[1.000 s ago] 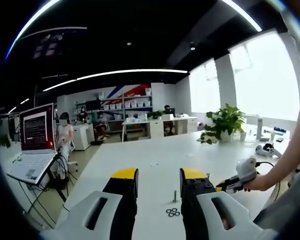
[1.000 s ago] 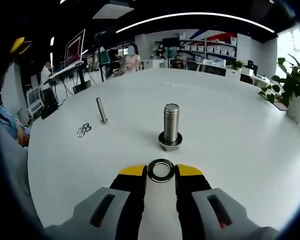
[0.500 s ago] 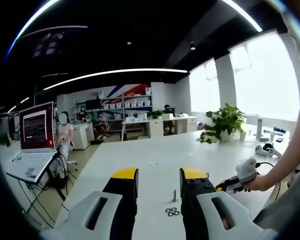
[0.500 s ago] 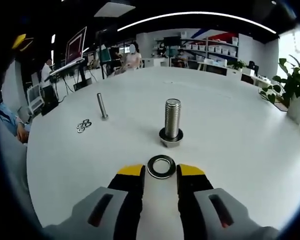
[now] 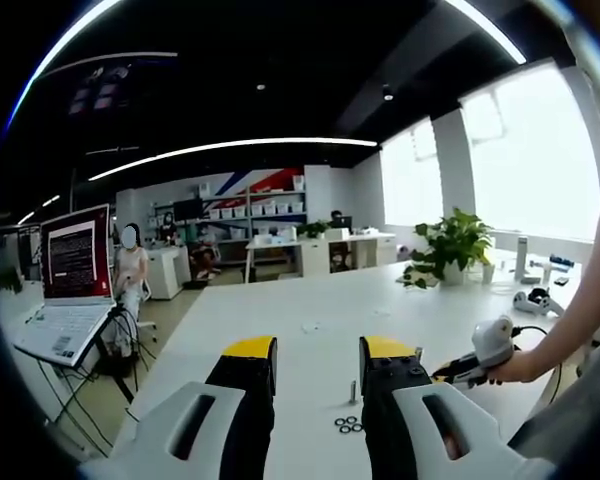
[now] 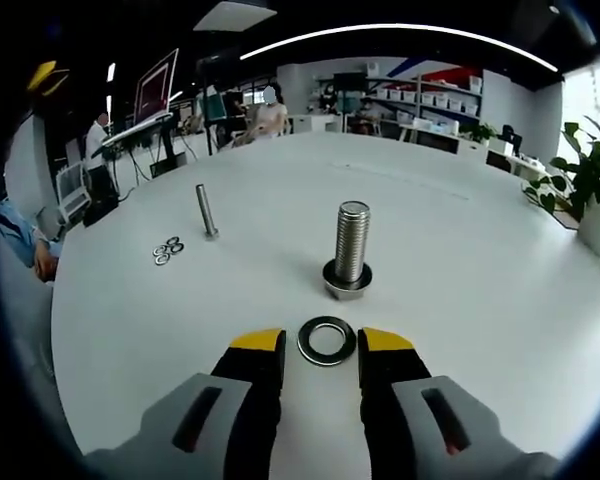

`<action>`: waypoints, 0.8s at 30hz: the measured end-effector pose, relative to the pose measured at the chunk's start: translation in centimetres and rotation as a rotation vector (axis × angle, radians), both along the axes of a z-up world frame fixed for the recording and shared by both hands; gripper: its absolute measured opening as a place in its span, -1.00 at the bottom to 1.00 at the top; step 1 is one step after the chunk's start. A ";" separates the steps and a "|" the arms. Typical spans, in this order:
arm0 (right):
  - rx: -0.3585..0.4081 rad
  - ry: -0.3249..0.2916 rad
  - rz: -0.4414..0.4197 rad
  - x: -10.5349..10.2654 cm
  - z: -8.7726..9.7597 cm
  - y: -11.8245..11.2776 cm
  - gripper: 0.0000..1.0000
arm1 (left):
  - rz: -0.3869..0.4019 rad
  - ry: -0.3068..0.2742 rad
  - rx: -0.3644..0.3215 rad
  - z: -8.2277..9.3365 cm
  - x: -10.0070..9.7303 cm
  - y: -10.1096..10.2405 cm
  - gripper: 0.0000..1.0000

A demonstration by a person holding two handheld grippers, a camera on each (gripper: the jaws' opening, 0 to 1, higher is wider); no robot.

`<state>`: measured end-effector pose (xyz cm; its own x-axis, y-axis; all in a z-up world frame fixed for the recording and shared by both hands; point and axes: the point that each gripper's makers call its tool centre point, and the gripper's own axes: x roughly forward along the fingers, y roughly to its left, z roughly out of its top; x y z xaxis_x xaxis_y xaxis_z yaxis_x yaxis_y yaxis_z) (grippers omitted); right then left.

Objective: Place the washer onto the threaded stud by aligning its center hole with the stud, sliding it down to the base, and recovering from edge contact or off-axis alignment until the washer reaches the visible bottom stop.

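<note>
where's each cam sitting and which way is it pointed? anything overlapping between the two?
Left gripper view: rides the left gripper, raised, facing across the white table toward the office; a person's arm holds the right gripper at right.
Right gripper view: rides the right gripper, low, facing the threaded stud; the washer lies between its jaws.
Shared: thin bolt, small washers, laptop.

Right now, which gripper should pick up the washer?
Right gripper: the washer lies flat just ahead of its open jaws, near the stud. The left gripper hovers apart, by small washers.
</note>
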<state>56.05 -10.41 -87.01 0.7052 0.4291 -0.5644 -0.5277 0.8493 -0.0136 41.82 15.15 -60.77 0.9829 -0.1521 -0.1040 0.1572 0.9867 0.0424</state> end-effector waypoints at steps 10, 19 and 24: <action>-0.003 -0.002 0.011 0.2 0.0 0.4 -0.49 | -0.002 0.003 0.002 -0.1 0.2 -0.1 -0.38; -0.002 0.006 0.010 0.3 -0.1 0.3 -0.49 | -0.003 0.003 0.003 -0.1 0.3 -0.1 -0.38; -0.008 -0.024 0.013 0.4 0.4 0.4 -0.52 | 0.000 0.003 0.007 0.0 0.2 0.0 -0.38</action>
<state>56.42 -9.96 -86.61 0.7127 0.4342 -0.5508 -0.5385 0.8420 -0.0331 41.99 15.13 -60.80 0.9826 -0.1513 -0.1076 0.1571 0.9864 0.0485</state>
